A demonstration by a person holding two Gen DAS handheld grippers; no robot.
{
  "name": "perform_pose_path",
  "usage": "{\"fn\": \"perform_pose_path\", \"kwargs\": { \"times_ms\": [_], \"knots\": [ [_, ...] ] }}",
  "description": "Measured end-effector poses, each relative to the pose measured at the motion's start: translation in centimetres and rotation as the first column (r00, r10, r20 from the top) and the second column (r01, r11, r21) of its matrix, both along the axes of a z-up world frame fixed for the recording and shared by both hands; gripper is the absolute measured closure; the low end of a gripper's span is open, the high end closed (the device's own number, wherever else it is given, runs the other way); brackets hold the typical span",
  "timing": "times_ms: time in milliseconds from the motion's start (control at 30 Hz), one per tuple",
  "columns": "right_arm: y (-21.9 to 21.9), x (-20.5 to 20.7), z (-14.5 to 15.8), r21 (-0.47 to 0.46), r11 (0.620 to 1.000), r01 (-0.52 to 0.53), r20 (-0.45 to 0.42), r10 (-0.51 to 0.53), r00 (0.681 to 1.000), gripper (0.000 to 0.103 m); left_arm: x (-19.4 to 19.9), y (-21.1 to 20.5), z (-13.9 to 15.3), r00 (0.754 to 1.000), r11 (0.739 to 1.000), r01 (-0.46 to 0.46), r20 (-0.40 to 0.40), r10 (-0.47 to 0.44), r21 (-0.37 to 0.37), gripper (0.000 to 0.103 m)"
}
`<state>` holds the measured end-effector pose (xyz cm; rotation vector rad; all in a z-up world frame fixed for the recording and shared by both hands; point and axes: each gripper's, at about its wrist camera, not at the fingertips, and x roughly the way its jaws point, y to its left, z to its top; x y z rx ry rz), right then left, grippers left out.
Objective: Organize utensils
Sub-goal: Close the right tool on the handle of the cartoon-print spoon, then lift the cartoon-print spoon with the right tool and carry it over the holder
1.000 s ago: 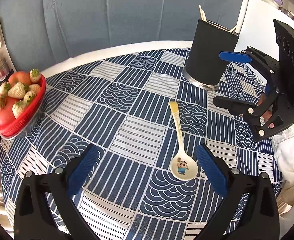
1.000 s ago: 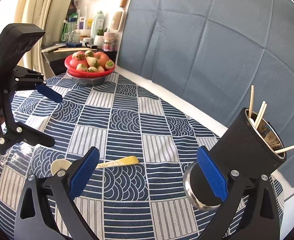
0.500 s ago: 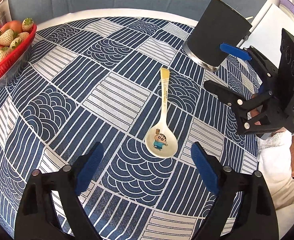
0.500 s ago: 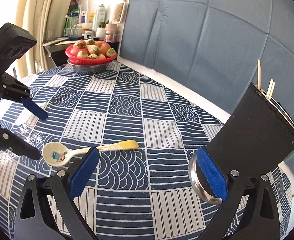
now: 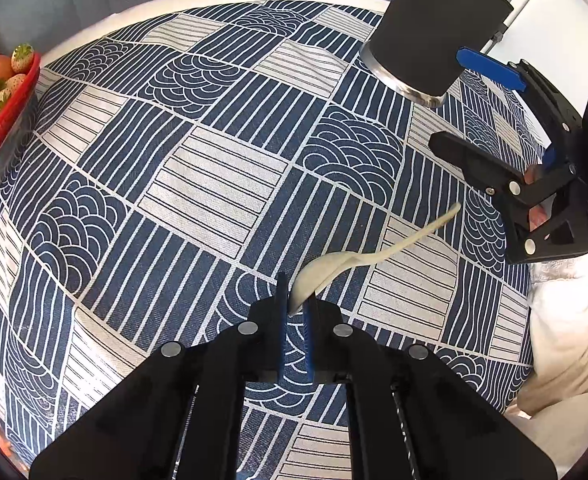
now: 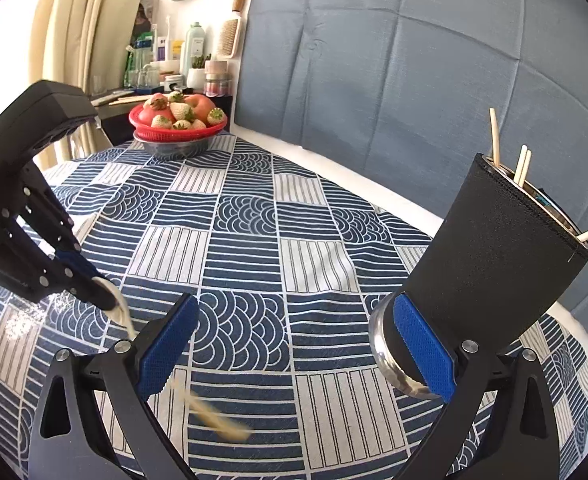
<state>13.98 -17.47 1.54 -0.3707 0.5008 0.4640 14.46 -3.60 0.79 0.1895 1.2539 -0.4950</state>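
Left gripper (image 5: 294, 312) pinches the spoon (image 5: 334, 268) by its bowl, right gripper (image 6: 294, 344) gapes empty by the holder (image 6: 490, 256); spoon not yet in.

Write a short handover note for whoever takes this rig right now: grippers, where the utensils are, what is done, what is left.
Left gripper: shut on the bowl of the cream spoon, handle sticking out toward the right gripper.
Right gripper: open, empty, its jaws either side of the base of the black utensil holder but not gripping it.
The holder stands tilted on the patterned tablecloth, with chopsticks already in it.
Done: spoon pinched.
Left: probably steady the holder, carry the spoon over and drop it in, then release.
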Motion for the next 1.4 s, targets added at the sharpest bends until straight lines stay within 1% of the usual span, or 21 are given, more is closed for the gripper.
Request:
{"fn": "perform_pose_path", "kwargs": {
  "times_ms": [33,100,167,267,333,400,467,600,633,667,700,733,767,800,900,967,1167,1400],
  "knots": [
    [0.2,-0.1,-0.1,-0.007,1.000,-0.005,0.000,0.005,1.000,0.009,-0.1,-0.1,0.0,1.000,1.000,0.008,0.006,-0.008,0.016,0.097],
    [0.4,-0.1,-0.3,-0.016,1.000,-0.018,-0.007,0.018,1.000,0.009,-0.3,0.0,0.0,1.000,1.000,0.017,0.012,-0.017,0.025,0.097],
    [0.6,-0.3,-0.5,-0.023,0.999,-0.035,-0.017,0.035,0.999,0.009,-0.5,0.1,0.1,0.999,0.998,0.022,0.041,-0.025,0.060,0.097],
    [1.1,-1.0,-0.7,-0.020,0.994,-0.111,-0.040,0.110,0.993,0.009,-0.5,0.4,0.3,0.997,0.996,0.037,0.063,-0.042,0.076,0.097],
    [1.9,-1.8,-0.9,-0.046,0.987,-0.153,-0.034,0.152,0.988,0.009,-0.5,0.3,0.4,0.995,0.994,0.050,0.082,-0.059,0.100,0.097],
    [2.8,-2.2,-1.3,-0.071,0.977,-0.199,-0.044,0.196,0.980,0.009,-0.4,0.2,0.6,0.994,0.993,0.059,0.082,-0.068,0.105,0.097],
    [3.7,-2.7,-1.8,-0.104,0.966,-0.237,-0.053,0.232,0.971,0.009,-0.4,0.1,0.8,0.992,0.990,0.067,0.098,-0.079,0.126,0.097],
    [5.3,-3.0,-2.8,-0.180,0.949,-0.260,-0.058,0.254,0.966,0.011,-0.4,-0.1,1.4,0.989,0.987,0.078,0.113,-0.094,0.138,0.097],
    [5.5,-3.0,-2.9,-0.197,0.945,-0.261,-0.063,0.253,0.965,0.025,-0.4,-0.1,1.5,0.988,0.987,0.081,0.116,-0.097,0.139,0.097],
    [5.8,-3.0,-3.1,-0.224,0.939,-0.261,-0.068,0.252,0.965,0.065,-0.5,-0.1,1.7,0.988,0.987,0.083,0.120,-0.100,0.137,0.097],
    [6.1,-3.0,-3.5,-0.255,0.925,-0.282,-0.099,0.266,0.959,0.080,-0.6,-0.2,1.9,0.986,0.987,0.085,0.128,-0.103,0.140,0.097],
    [6.4,-3.0,-3.9,-0.288,0.916,-0.280,-0.107,0.260,0.960,0.084,-0.6,-0.2,2.0,0.985,0.985,0.088,0.136,-0.109,0.150,0.097],
    [6.5,-3.1,-3.9,-0.306,0.912,-0.274,-0.091,0.259,0.962,0.085,-0.7,-0.4,2.1,0.983,0.983,0.091,0.146,-0.115,0.162,0.097],
    [6.5,-3.3,-3.8,-0.297,0.911,-0.286,-0.096,0.269,0.958,0.086,-0.7,-0.4,2.2,0.980,0.980,0.091,0.159,-0.119,0.175,0.097],
    [6.2,-3.6,-3.3,-0.277,0.913,-0.299,-0.094,0.284,0.954,0.087,-0.7,-0.2,3.0,0.978,0.982,0.092,0.170,-0.120,0.164,0.097],
    [6.2,-3.6,-3.0,-0.263,0.917,-0.299,-0.095,0.284,0.954,0.088,-0.8,-0.3,3.5,0.974,0.980,0.099,0.187,-0.131,0.172,0.097],
    [6.3,-3.3,-1.8,-0.265,0.923,-0.279,-0.102,0.261,0.960,0.089,-0.6,-0.9,5.3,0.960,0.974,0.129,0.225,-0.170,0.185,0.097],
    [5.7,-2.7,0.6,-0.263,0.934,-0.240,-0.064,0.231,0.971,0.089,-0.1,-1.3,8.0,0.938,0.975,0.156,0.285,-0.197,0.160,0.097]
  ]
}}
